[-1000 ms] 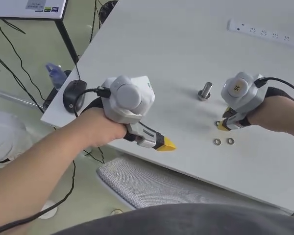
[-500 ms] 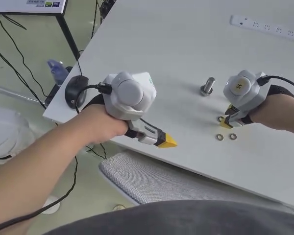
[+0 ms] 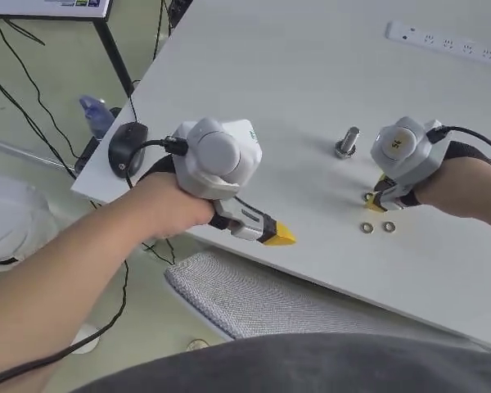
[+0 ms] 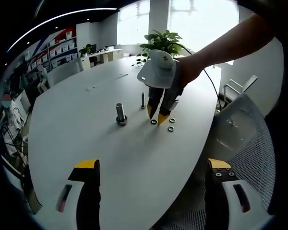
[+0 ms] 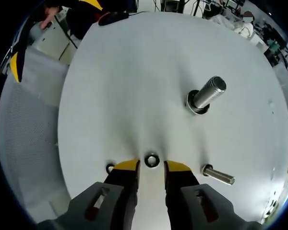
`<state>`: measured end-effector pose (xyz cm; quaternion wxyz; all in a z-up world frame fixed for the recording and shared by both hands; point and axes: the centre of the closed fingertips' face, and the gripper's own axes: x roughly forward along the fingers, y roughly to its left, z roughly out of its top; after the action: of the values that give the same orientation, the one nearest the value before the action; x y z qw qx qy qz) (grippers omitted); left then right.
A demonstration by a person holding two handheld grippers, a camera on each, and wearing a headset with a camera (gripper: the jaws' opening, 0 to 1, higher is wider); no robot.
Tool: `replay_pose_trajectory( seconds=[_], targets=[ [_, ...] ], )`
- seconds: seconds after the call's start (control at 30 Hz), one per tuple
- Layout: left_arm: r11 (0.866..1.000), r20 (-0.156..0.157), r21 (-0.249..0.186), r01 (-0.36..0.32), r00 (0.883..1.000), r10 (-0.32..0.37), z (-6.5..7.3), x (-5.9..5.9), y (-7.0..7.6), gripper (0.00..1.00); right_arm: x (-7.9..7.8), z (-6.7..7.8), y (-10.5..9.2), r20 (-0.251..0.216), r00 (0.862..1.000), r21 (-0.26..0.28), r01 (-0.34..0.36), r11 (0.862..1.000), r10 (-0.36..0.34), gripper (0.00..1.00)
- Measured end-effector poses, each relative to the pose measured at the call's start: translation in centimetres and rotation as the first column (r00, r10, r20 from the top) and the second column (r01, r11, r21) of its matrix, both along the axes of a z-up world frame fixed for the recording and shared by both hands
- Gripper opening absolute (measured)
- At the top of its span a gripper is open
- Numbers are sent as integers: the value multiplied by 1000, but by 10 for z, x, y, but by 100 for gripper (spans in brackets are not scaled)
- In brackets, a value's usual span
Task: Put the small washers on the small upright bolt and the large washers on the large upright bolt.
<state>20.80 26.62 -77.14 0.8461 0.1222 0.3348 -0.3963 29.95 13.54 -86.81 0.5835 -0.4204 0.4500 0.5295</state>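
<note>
Washer [image 5: 151,160] sits between the parted jaws of the right gripper [image 5: 152,166], not pinched; left gripper [image 4: 152,164] is wide open too.

A broad white oval table [image 3: 254,74] stands in the middle of the room, with a long white power strip [image 3: 446,45] lying near its far edge. A grey mesh chair seat [image 3: 237,303] sits just beside the near edge. The floor [image 3: 57,49] is pale green, crossed by thin black cables [image 3: 20,109], and a black metal desk leg [image 3: 113,56] stands on it. In the left gripper view, tall bright windows [image 4: 197,19] give daylight behind a leafy green potted plant [image 4: 165,40], and shelving [image 4: 62,40] lines the left wall.
</note>
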Motion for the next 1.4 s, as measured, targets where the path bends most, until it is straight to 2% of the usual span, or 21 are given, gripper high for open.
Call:
replay_pose_trajectory(
  seconds=[0.27,0.43,0.73,0.97,1.4],
  targets=[
    [1000,1,-2,-5,1000,5,1,2,2,90,-1,0,2,6,1000,-16,-23,1000,23,15],
    [1000,-3,-4,-4,1000,4,0,1,1,90,2,-3,1,6,1000,-25,-31,999,31,14],
    [1000,-3,-5,-8,1000,8,0,2,2,89,-2,-1,1,23,999,-83,-47,995,49,13],
    [1000,11,-2,-6,1000,6,1,5,2,89,0,-2,0,19,999,-67,-28,997,29,12],
    [1000,3,10,1,1000,-1,-2,6,0,89,3,3,-2,12,1000,-63,-4,998,5,12]
  ],
)
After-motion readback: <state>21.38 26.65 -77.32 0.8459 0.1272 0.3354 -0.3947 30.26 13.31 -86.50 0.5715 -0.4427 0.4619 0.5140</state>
